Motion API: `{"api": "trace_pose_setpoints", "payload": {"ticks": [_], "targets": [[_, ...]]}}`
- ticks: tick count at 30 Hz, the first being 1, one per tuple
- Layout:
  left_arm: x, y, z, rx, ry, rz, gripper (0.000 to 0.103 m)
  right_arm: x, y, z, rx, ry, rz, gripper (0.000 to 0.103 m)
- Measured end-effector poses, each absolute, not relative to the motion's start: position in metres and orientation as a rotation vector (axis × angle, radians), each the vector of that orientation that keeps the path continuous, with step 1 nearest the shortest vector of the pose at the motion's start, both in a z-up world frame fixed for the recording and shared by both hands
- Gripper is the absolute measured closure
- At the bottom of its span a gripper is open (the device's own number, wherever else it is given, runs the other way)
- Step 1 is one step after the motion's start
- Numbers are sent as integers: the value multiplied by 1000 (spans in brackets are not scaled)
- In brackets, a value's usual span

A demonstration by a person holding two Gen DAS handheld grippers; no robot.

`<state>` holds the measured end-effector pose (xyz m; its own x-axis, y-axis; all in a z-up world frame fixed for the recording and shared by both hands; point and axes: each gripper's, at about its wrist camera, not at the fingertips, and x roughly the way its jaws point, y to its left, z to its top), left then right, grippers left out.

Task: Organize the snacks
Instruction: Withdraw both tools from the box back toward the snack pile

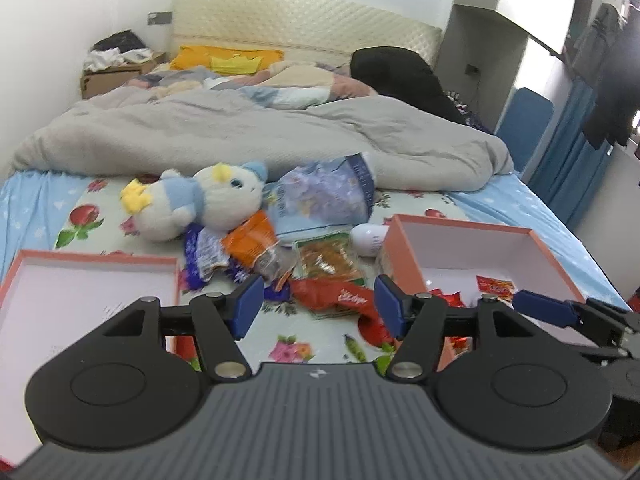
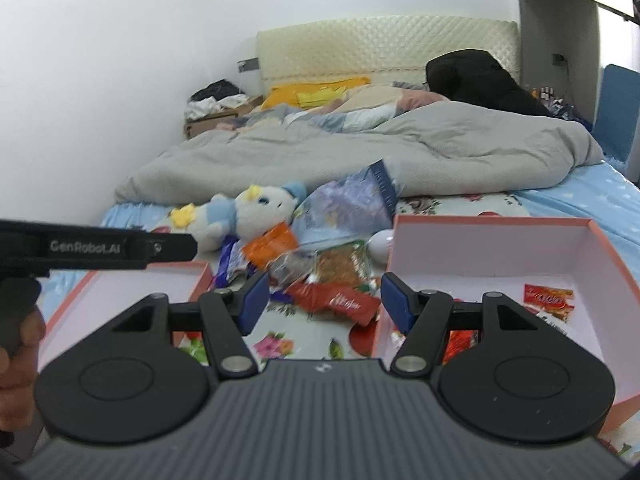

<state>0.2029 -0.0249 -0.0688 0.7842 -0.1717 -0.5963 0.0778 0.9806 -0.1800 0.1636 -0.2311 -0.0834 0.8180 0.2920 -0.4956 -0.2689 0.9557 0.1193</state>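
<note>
From the left wrist camera, the left gripper (image 1: 317,307) hangs with its blue pads spread apart and nothing between them, aimed down at the heap of snacks on the flowered sheet (image 1: 292,350). The heap lies between two pink-rimmed boxes — the left box (image 1: 96,258), which shows no snacks inside, and the right box (image 1: 464,222), which already holds a few red packets (image 1: 494,285). Nearest the pads is a red wrapper (image 1: 340,295), crinkly and light by the look of it; I'd pinch it across the flat middle, since the foil will likely slide if caught by a corner. Behind it I count one clear packet of brownish snack (image 1: 326,258), one orange bag (image 1: 250,242), purple wrappers (image 1: 202,260) too jumbled to number, and one big pale-blue bag (image 1: 324,198) — puffy, soft, best taken by its sealed top edge. One plush toy (image 1: 200,200) leans on the pile, and a white rounded thing (image 1: 370,240) peeks out beside the right box; what it is I cannot tell.

From the right wrist camera, the right gripper (image 2: 321,303) is likewise released, empty, poised over the same red wrapper (image 2: 340,300). The two boxes again flank the heap, and inside the right one sits one flat red-orange packet (image 2: 548,298) apart from the rest. The other tool's black finger (image 2: 96,249) crosses at far left
</note>
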Motion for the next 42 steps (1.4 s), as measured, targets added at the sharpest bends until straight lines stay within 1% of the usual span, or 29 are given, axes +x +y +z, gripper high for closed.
{"api": "trace_pose_setpoints", "payload": {"ticks": [3,5,12,21,26,30,35,42], "targets": [[193,-16,-75,-121,659,-107,34,152,-223,-94,32,542,301,39],[186,-9,-78,-109,653,-85,29,143,-220,-100,39,540,305,39],[171,13,-96,-139,649,-29,26,122,-202,-112,17,548,313,39],[180,28,-137,-221,704,6,26,130,-173,-128,-100,569,326,39],[205,36,-152,-287,721,-3,26,150,-158,-140,-146,596,332,39],[233,43,-162,-346,708,-18,26,171,-148,-149,-139,589,333,39],[276,60,-180,-421,673,-28,26,204,-142,-163,-128,631,310,39],[333,93,-209,-566,716,-53,26,258,-120,-183,-219,696,275,39]]}}
